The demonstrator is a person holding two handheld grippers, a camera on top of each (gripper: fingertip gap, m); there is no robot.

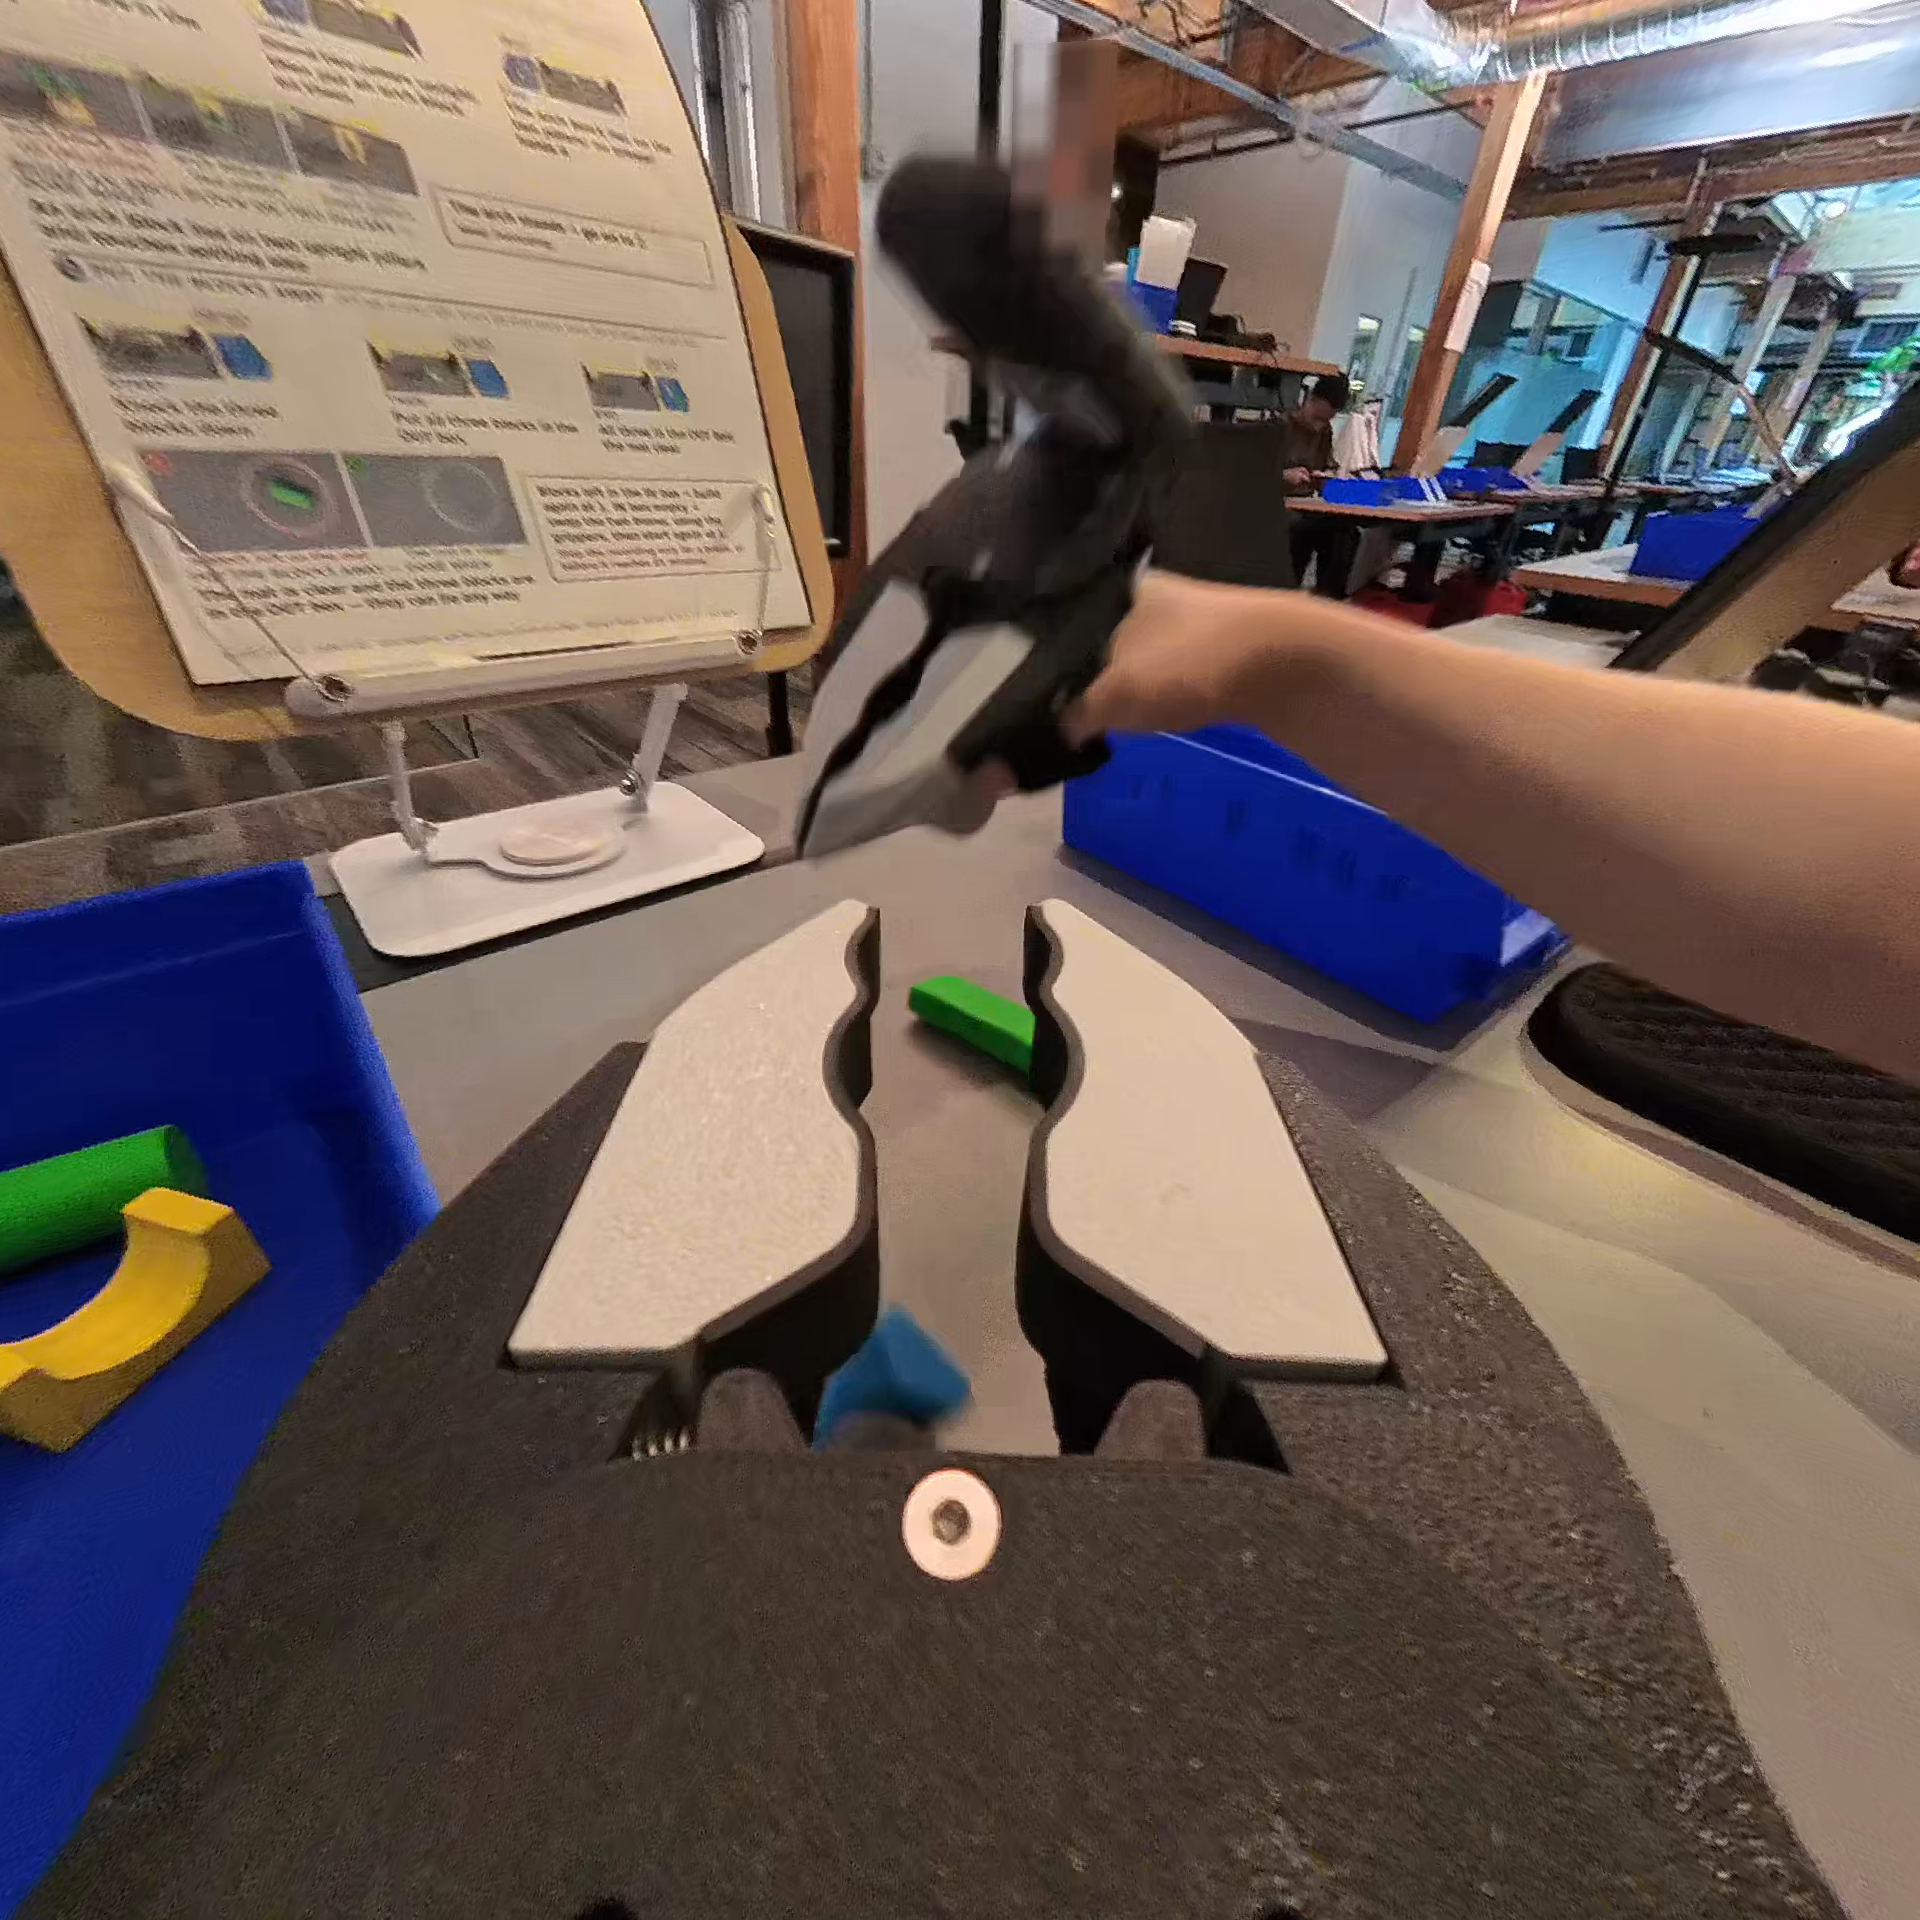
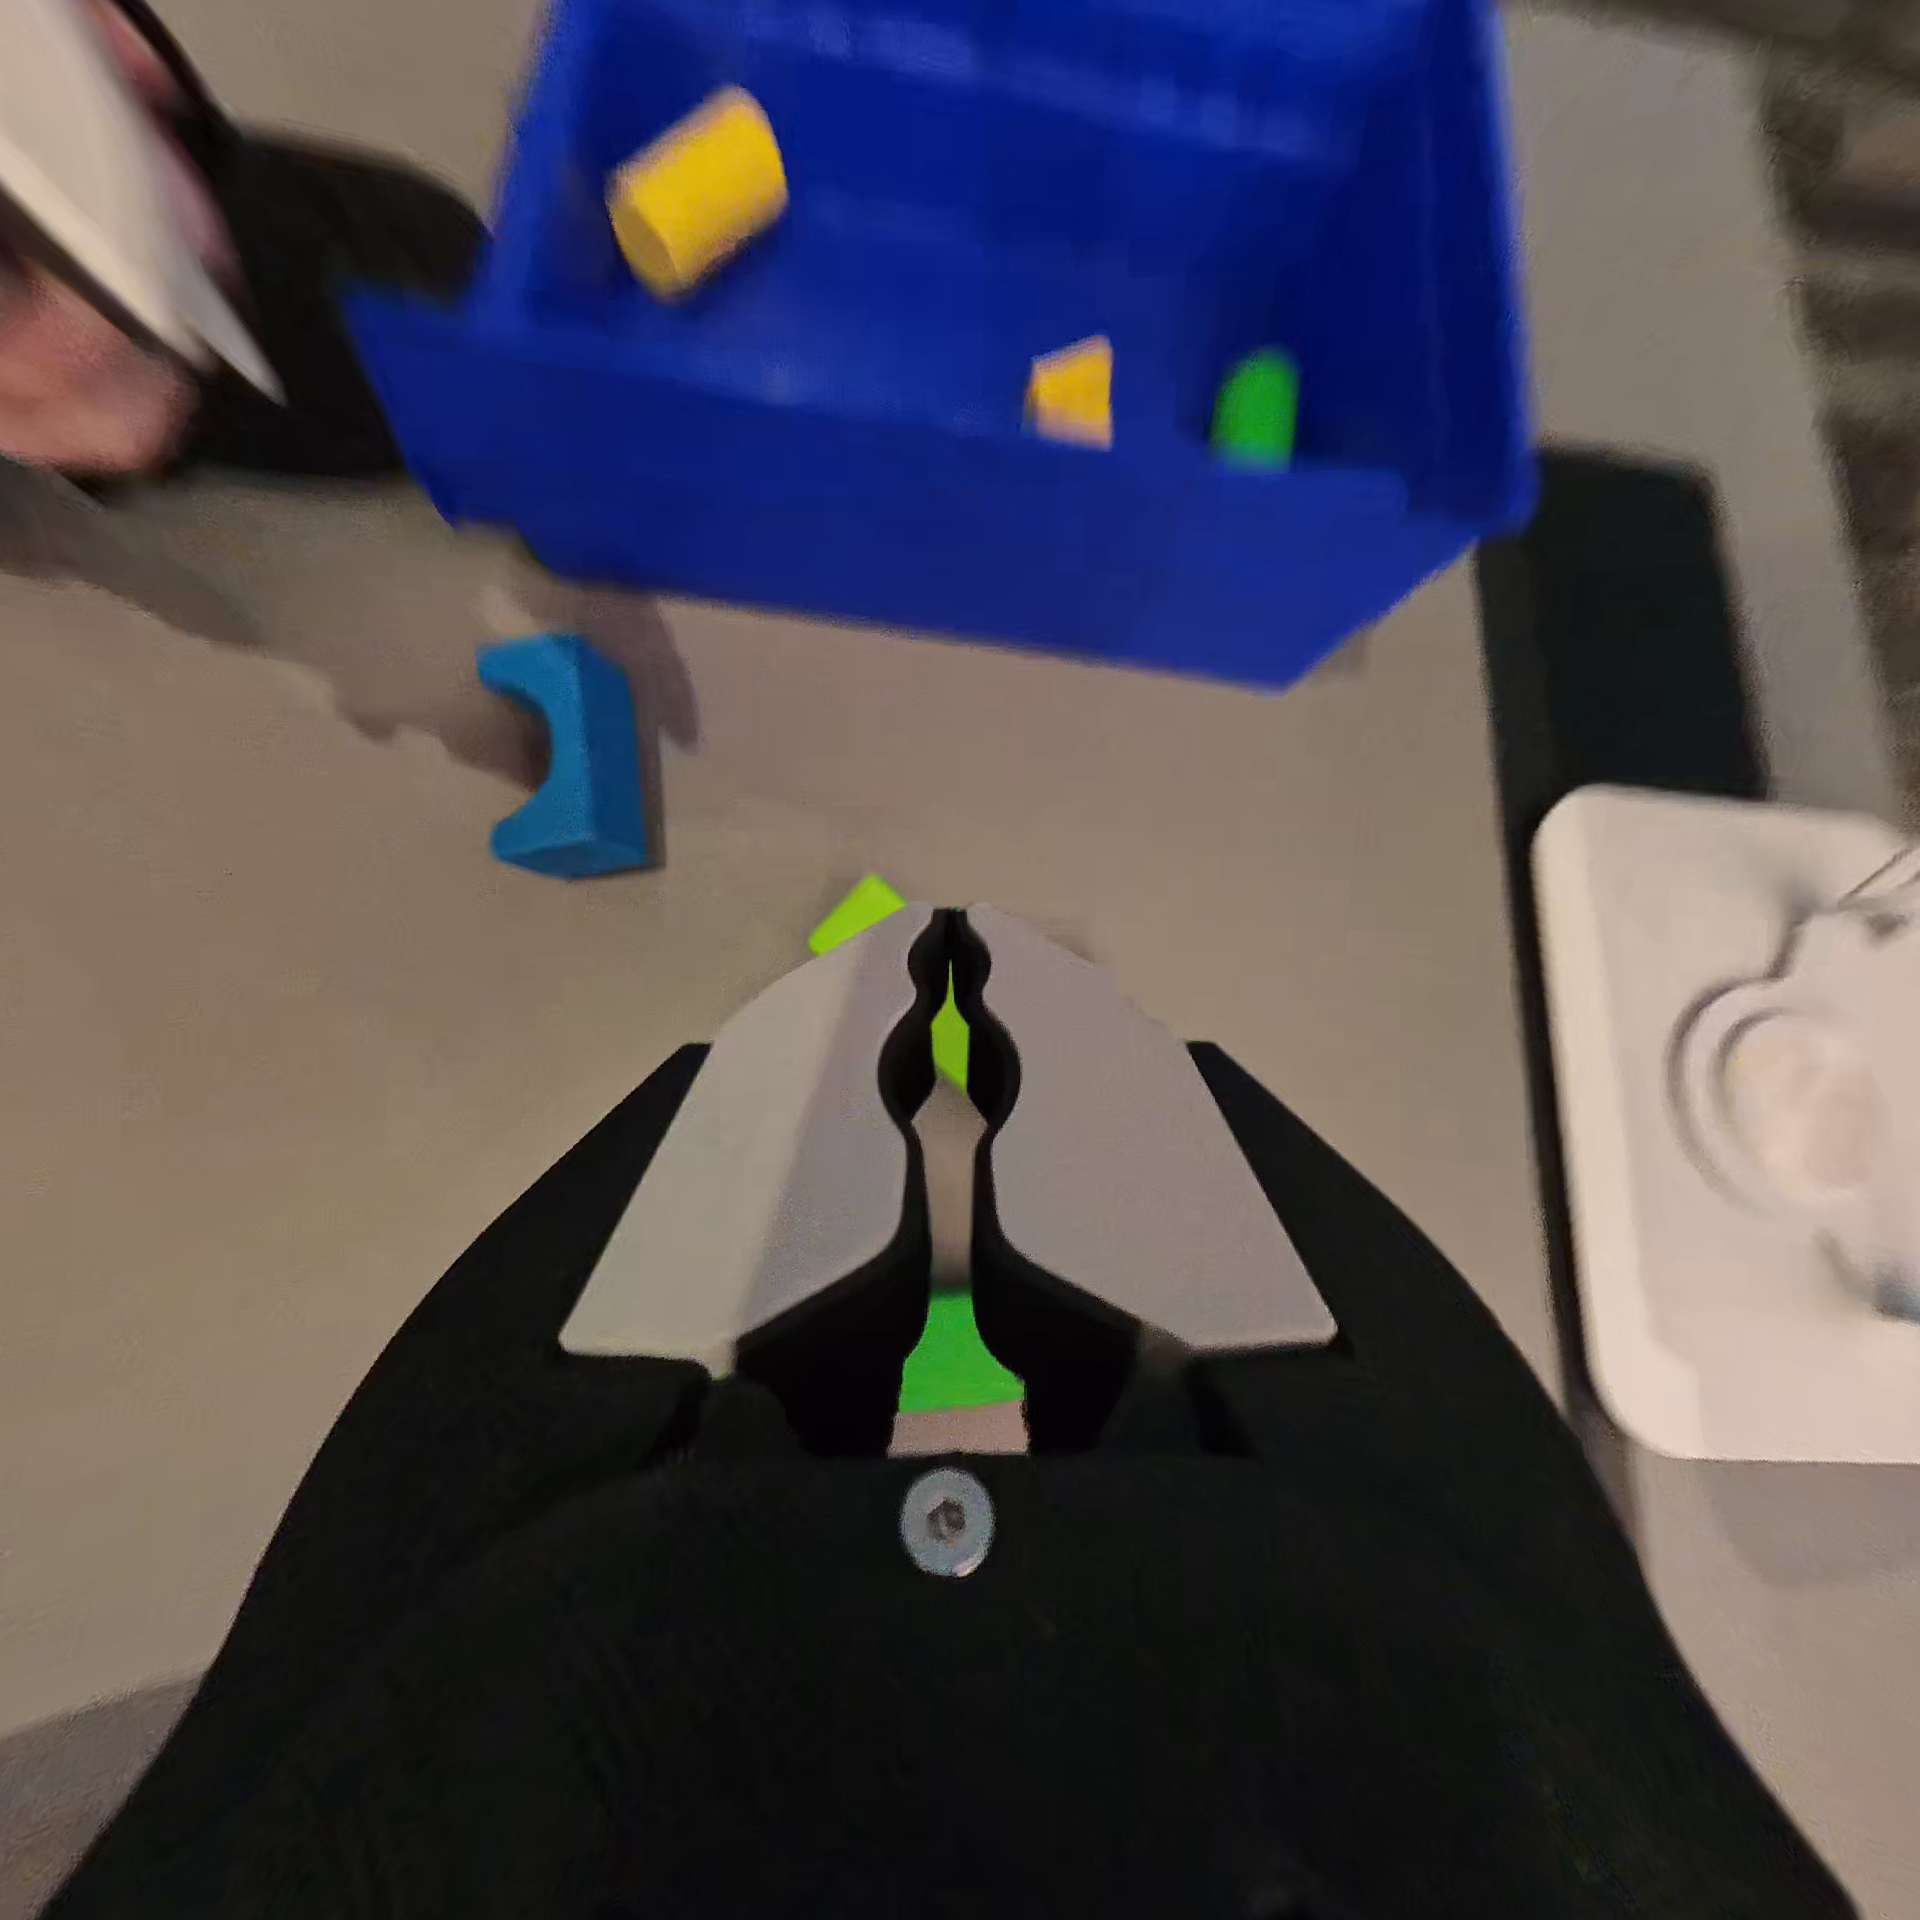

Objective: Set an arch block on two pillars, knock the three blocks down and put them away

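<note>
Left claw [image 1: 951,997]: we see its fingers spread apart at frame centre in the left wrist view, nothing between them, hovering over the grey counter [image 1: 623,997].
Right claw [image 2: 948,920]: we see its tips pressed together in the right wrist view, pointing down at the counter, with green showing through the gap behind them; motion blur stops us telling whether it touches the block.
Green block [image 1: 971,1020]: lies flat on the counter, just past the left claw's tips, partly hidden by the right-hand finger [image 1: 1174,1143].
Blue arch block [image 2: 571,758]: lies on its side on the counter, centre-left of the right wrist frame, just below the blue bin [image 2: 935,561] and apart from it.
Bin contents: we count a yellow cylinder [image 2: 696,187], a yellow arch piece [image 2: 1072,395] and a green cylinder [image 2: 1255,410] in the bin.
Second blue bin [image 1: 1299,862]: right of centre in the left wrist frame; interior hidden from us.
Stand: a white document stand [image 1: 540,862] at upper left carries a printed sheet.
Hand [image 1: 1164,675]: grips the right claw's handle, upper centre, blurred.
</note>
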